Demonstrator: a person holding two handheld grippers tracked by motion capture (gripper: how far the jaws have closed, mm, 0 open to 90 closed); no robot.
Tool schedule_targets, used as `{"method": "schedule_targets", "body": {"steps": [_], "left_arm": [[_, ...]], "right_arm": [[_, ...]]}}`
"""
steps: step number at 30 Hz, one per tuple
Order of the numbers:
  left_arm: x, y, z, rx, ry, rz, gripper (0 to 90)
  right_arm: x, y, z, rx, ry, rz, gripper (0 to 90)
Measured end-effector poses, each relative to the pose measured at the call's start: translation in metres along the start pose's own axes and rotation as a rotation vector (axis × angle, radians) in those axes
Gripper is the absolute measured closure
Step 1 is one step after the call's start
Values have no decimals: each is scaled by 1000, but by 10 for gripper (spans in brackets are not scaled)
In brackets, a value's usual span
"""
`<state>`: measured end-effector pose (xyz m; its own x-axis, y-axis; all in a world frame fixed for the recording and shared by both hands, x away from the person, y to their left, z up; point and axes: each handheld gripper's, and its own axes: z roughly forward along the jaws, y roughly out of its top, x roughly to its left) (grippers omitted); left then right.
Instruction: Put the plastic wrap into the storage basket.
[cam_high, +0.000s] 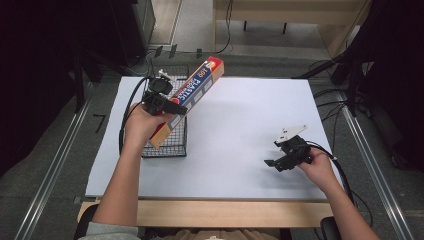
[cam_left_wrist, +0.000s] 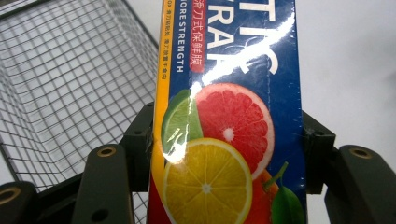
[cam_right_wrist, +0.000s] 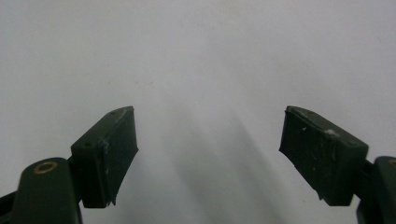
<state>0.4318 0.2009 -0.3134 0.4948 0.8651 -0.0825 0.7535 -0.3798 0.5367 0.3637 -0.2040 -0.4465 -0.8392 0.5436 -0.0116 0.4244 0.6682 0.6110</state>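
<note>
Wrap box held tilted over wire basket; right gripper idle on sheet.

Left gripper (cam_high: 167, 106) is clamped across a long blue plastic-wrap box (cam_high: 192, 92) w/ citrus print, jaws pressed on both its sides; box is raised at a slant, low end over the wire basket (cam_high: 176, 145), top end pointing up & away. White sheet (cam_high: 240, 125) is spread under all. Right gripper (cam_high: 280, 159) is kept low nr the sheet's right side, jaws spread wide, nothing betw. them.

plastic wrap box (cam_left_wrist: 229, 121) cut off top and bottom, wire basket (cam_high: 176, 142) partly hidden behind it
</note>
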Motion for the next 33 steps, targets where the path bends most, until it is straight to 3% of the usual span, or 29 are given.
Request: {"method": "schedule_targets", "body": {"steps": [3, 7, 11, 18, 22, 24, 30, 33], "left_arm": [[4, 4, 3, -2, 27, -24, 395], [13, 6, 6, -12, 30, -80, 395], [19, 7, 7, 7, 100, -121, 396], [37, 6, 11, 16, 140, -221, 395], [39, 5, 15, 1, 188, -233, 394], [42, 4, 16, -7, 182, -259, 394], [47, 3, 28, 23, 237, -311, 392], [47, 2, 32, 26, 241, -318, 392]], "right_arm": [[0, 0, 0, 3, 1, 3, 192], [0, 0, 1, 6, 4, 3, 192], [1, 0, 1, 12, 4, -9, 192], [1, 0, 2, 12, 13, -11, 192], [2, 0, 3, 20, 14, -16, 192], [2, 0, 3, 20, 21, -15, 192], [2, 0, 3, 18, 25, -18, 192], [2, 1, 2, 18, 26, -19, 192]]}}
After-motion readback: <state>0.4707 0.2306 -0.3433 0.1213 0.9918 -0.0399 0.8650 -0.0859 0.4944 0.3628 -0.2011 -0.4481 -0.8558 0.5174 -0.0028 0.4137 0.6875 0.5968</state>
